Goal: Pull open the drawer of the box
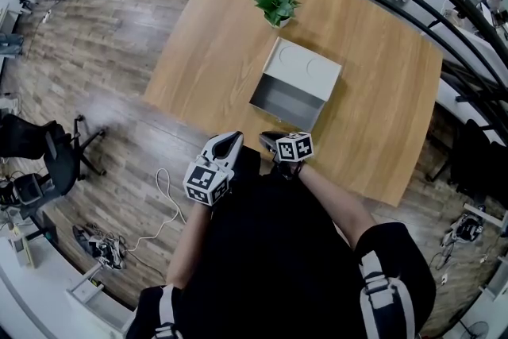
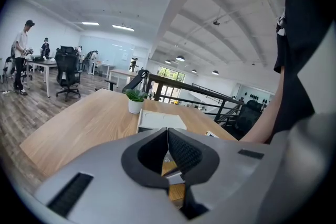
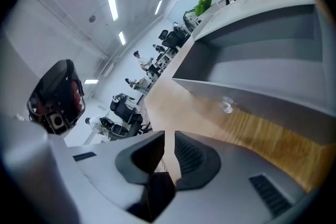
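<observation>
One wooden tabletop (image 1: 381,115) carries one grey box (image 1: 309,66), its single drawer (image 1: 286,101) standing open towards the person. One potted plant (image 1: 275,4) stands just behind the box. Two grippers hover at the near edge. The left gripper (image 1: 230,139) has its fingers clenched on nothing. The right gripper (image 1: 267,137) has its fingers slightly parted and empty.

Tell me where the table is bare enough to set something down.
Widest bare wood: right of the box and its open drawer, to the table edge. A narrower strip runs left of the box. Crowded: between plant and box, and the near edge by the left gripper and right gripper.
</observation>
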`<state>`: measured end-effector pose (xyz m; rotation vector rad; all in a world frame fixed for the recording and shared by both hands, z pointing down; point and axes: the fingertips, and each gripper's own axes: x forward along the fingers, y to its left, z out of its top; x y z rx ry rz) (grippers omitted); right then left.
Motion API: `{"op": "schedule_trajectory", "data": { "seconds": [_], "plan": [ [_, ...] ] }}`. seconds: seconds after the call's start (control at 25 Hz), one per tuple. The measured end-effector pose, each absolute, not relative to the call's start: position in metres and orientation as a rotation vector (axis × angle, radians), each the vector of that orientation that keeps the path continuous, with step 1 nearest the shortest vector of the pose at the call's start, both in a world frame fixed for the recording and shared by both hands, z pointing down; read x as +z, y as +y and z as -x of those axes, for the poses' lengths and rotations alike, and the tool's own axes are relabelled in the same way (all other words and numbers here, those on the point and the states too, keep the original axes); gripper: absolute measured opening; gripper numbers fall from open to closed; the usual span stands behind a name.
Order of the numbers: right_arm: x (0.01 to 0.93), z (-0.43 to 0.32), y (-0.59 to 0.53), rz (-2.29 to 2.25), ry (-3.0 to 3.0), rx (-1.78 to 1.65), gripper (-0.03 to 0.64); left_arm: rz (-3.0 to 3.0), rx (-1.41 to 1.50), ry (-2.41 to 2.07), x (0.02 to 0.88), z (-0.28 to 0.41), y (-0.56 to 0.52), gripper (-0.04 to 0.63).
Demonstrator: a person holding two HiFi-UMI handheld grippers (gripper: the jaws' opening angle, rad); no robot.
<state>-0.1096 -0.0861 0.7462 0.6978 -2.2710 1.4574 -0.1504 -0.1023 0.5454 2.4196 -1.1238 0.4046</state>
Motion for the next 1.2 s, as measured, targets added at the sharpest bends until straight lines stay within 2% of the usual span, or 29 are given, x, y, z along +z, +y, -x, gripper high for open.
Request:
{"op": "schedule_trajectory", "data": {
  "seconds": [0.24,0.48,0.8,1.2],
  "plan": [
    [0.733,0.107,-0.084,-0.637,-2.321,1.335,0.066,-2.412,0.385,-1.149,0.547,0.150,-0.100,0.025],
    [0.697,0.095,-0.081,-0.578,-2.441,1.075,0.026,-2.402,0.361,-1.188,0.548,0.147,-0.097,0.025],
    [0.657,0.064,-0.078,-0.530,-2.532,0.721,0.025,-2.373,0.328,-1.246,0.549,0.133,-0.092,0.025],
    [0.636,0.016,-0.069,-0.560,-2.538,0.524,0.025,-2.361,0.314,-1.299,0.543,0.117,-0.081,0.025]
  ]
}}
